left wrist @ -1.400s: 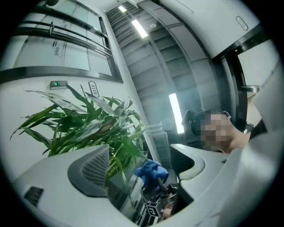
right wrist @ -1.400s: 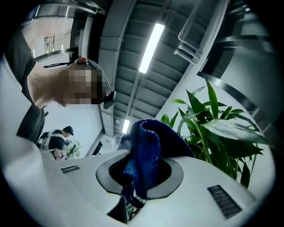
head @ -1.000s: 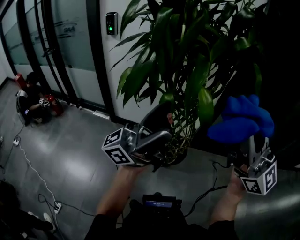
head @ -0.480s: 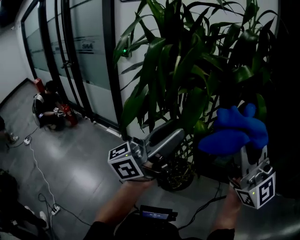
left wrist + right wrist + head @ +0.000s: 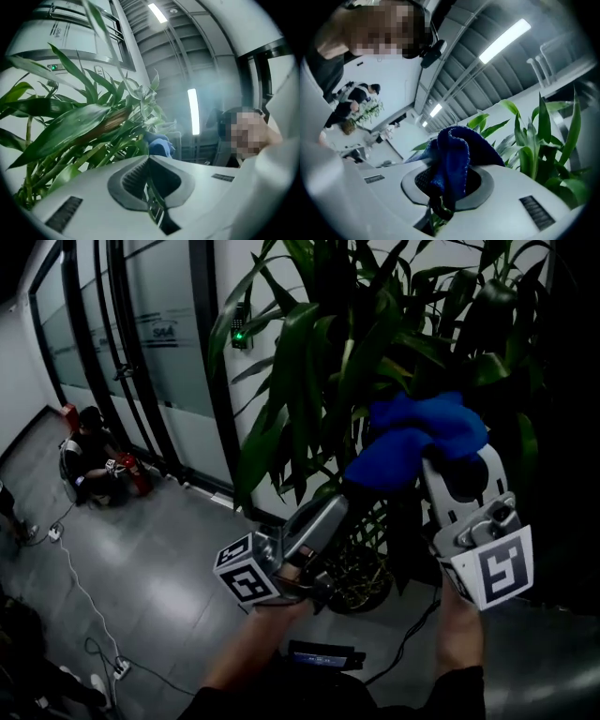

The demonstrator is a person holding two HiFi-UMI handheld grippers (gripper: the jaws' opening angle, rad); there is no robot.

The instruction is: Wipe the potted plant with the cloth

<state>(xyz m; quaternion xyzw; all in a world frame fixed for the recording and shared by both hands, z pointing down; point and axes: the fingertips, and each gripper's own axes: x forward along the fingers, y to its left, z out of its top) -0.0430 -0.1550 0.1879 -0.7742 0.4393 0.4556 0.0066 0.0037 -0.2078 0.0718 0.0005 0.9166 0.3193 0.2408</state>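
Our left tool (image 5: 150, 180) has just been closing. Its jaws stand together, pinching what looks to us like a narrow green leaf (image 5: 153, 202) seen edge-on between them. Our right tool (image 5: 450, 187) is clamped on a bunched blue microfibre cloth (image 5: 454, 154), which spills up and over the jaw tips. In the head view the cloth sits against the foliage, just above and to the right of the left tool. We cannot tell whether it touches a leaf.

We judge this to be the set-up for a wipe: one tool steadies a leaf while the other brings the cloth to it. The next move calls for laying the cloth on the held leaf and drawing it gently towards the tip, without tugging the stem.

The tall potted plant (image 5: 375, 324) stands on the grey floor (image 5: 169, 549) beside a glass wall (image 5: 159, 352). Its long, glossy, dark green leaves arch from upright canes that rise out of a dark round pot (image 5: 361, 582).
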